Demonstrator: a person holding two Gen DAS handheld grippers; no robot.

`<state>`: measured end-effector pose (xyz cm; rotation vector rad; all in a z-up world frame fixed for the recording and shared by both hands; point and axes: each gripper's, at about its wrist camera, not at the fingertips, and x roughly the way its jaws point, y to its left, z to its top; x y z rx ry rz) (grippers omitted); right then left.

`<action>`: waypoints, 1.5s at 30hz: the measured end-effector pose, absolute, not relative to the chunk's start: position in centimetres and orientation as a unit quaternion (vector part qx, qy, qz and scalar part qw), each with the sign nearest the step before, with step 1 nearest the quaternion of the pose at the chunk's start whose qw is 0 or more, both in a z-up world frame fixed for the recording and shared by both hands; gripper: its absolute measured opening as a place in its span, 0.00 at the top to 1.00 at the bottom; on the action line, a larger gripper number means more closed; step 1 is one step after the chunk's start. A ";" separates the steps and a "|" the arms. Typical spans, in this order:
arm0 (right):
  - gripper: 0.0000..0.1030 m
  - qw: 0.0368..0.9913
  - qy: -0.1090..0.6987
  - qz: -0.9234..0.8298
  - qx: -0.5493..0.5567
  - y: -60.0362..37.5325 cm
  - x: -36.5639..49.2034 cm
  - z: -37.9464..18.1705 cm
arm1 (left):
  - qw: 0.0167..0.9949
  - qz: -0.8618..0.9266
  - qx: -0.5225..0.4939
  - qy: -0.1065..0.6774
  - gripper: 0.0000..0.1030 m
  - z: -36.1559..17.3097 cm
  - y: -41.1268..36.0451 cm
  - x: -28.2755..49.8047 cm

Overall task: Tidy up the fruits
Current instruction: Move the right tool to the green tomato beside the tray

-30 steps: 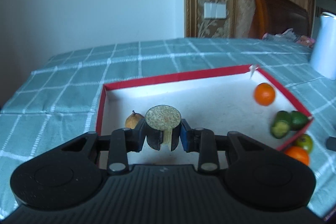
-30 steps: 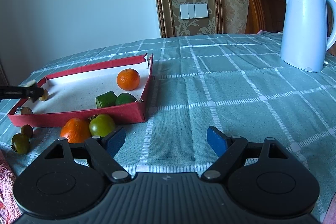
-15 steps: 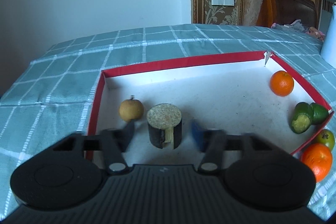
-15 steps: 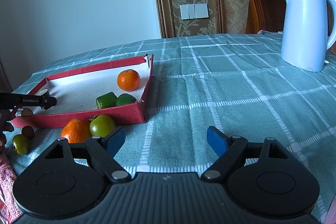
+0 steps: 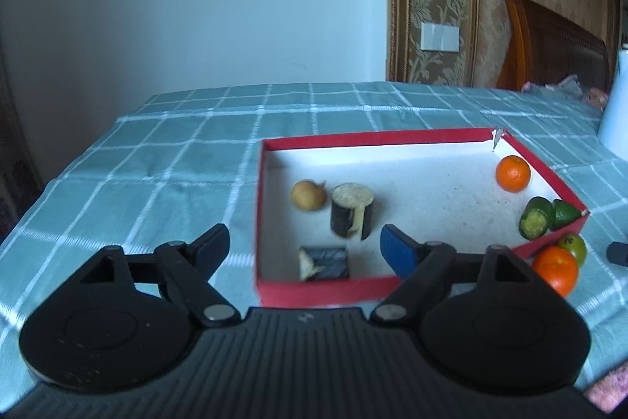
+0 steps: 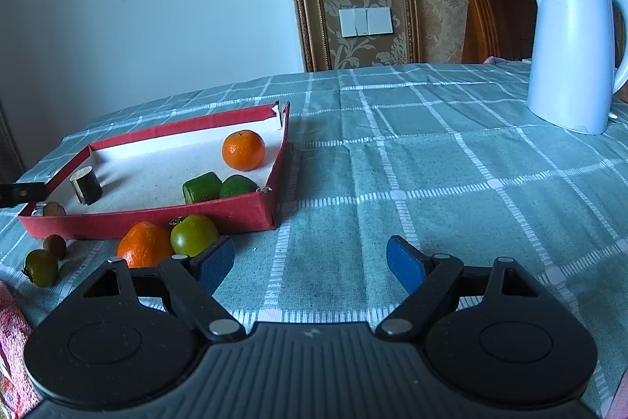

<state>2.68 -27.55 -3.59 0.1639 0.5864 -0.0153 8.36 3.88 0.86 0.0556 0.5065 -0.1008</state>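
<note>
A red box (image 5: 325,291) (image 6: 157,220) with a white floor holds an upright dark eggplant chunk (image 5: 352,210) (image 6: 86,186), a second chunk lying on its side (image 5: 324,263), a small brown pear (image 5: 308,195), an orange (image 5: 512,173) (image 6: 243,150) and green cucumber pieces (image 5: 534,218) (image 6: 202,186). My left gripper (image 5: 304,248) hangs at the box's near wall, jaws opening, nothing between them; the upright chunk stands free beyond. My right gripper (image 6: 310,262) is open over bare cloth. Outside the box lie another orange (image 5: 555,270) (image 6: 144,244) and a green tomato (image 5: 574,248) (image 6: 194,234).
The checked teal tablecloth (image 6: 431,183) covers the table. A white kettle (image 6: 571,50) stands at the far right. Two small dark fruits (image 6: 41,266) and a pink cloth (image 6: 11,324) lie near the front left edge. A wooden chair back (image 5: 553,46) rises behind the table.
My left gripper let go of the upright eggplant chunk, spread wide and drew back toward the box's near wall. The right gripper has not moved.
</note>
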 end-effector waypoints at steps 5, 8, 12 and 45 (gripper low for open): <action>0.18 0.953 0.296 -0.004 0.068 -27.2 2.8 -3.6 | 0.967 -0.054 -0.002 0.250 0.18 0.3 5.7 5.7; 0.18 0.953 0.296 0.000 0.059 -26.9 2.6 -3.4 | 0.966 -0.053 -0.013 0.254 0.17 -0.5 6.6 4.5; 0.18 0.957 0.282 0.013 0.069 -26.5 1.5 -3.1 | 0.964 -0.059 -0.013 0.260 0.17 -1.4 7.2 4.2; 0.56 0.947 0.314 0.066 -0.022 -20.3 5.3 -3.3 | 0.950 -0.092 -0.045 0.294 0.11 -2.8 8.0 5.7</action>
